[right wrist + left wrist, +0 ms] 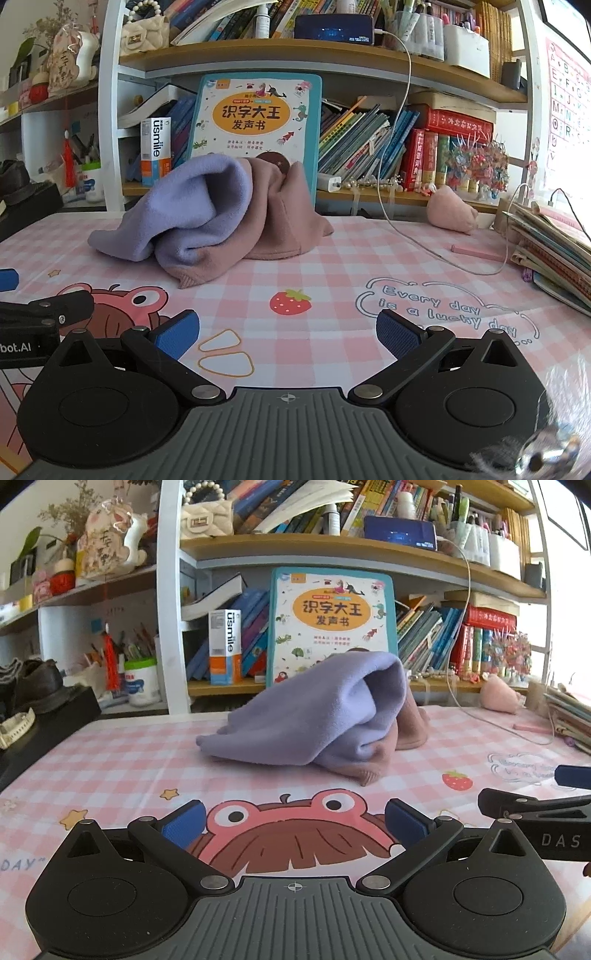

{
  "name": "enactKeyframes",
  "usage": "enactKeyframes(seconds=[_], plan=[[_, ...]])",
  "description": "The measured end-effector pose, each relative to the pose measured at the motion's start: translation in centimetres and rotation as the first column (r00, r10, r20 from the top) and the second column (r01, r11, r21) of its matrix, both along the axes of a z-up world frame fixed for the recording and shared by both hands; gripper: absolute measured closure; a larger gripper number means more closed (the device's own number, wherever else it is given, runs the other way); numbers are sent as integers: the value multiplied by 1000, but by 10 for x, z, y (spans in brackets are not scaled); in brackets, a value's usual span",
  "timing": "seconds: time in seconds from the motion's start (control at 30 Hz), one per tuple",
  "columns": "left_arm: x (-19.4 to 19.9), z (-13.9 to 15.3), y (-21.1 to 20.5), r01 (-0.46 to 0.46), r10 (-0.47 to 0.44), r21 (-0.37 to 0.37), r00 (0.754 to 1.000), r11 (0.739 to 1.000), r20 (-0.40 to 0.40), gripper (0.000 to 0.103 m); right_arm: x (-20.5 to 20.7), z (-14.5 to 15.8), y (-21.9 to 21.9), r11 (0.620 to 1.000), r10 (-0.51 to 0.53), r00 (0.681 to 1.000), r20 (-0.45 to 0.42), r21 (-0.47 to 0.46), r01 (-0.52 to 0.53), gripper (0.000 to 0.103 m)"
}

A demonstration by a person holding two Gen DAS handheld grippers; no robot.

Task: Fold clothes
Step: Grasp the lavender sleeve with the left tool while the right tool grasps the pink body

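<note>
The left gripper (295, 821) hangs low over the checked pink tablecloth (122, 764), its blue-padded fingers (184, 825) spread wide with nothing between them. The right gripper (288, 338) sits beside it in the same posture, jaws apart and empty; each one's fingertip shows at the edge of the other's view, so the two tools are level and close together, seemingly poised for a two-handed start.

Ahead of both, well clear of the fingertips, lies the garment (317, 716): a crumpled heap with a lilac fleece face and a dusty-pink side, one ribbed pink cuff or hem (188, 280) trailing toward the grippers. Bunched and partly turned on itself, it has no flat edge to fold along, so it probably needs spreading first. That near cuff looks like the easiest hold.

Behind the heap a children's sound book (255, 114) leans against the bookshelf (424, 77), and a white charging cable (402, 225) crosses the cloth to the right, where it could snag a spread garment.
</note>
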State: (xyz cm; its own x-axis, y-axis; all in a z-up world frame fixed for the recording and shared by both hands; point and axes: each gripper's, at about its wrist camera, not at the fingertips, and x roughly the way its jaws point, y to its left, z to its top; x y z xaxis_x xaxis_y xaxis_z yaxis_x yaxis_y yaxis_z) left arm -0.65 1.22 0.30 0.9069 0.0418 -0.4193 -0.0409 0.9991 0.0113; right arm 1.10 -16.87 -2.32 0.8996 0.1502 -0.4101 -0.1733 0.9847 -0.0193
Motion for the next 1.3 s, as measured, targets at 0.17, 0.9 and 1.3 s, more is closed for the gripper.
enactKeyframes(seconds=[0.17, 0.9, 1.3], plan=[[-1, 0, 3, -50, 50, -3, 999, 999, 6, 0, 0, 0, -1, 1000, -10, 1000, 3, 1, 10, 0], [43, 28, 24, 34, -34, 19, 999, 999, 11, 0, 29, 24, -1, 988, 60, 998, 9, 141, -61, 0], [93, 22, 5, 102, -107, 170, 994, 980, 17, 7, 89, 24, 0, 946, 115, 991, -72, 312, -87, 48]])
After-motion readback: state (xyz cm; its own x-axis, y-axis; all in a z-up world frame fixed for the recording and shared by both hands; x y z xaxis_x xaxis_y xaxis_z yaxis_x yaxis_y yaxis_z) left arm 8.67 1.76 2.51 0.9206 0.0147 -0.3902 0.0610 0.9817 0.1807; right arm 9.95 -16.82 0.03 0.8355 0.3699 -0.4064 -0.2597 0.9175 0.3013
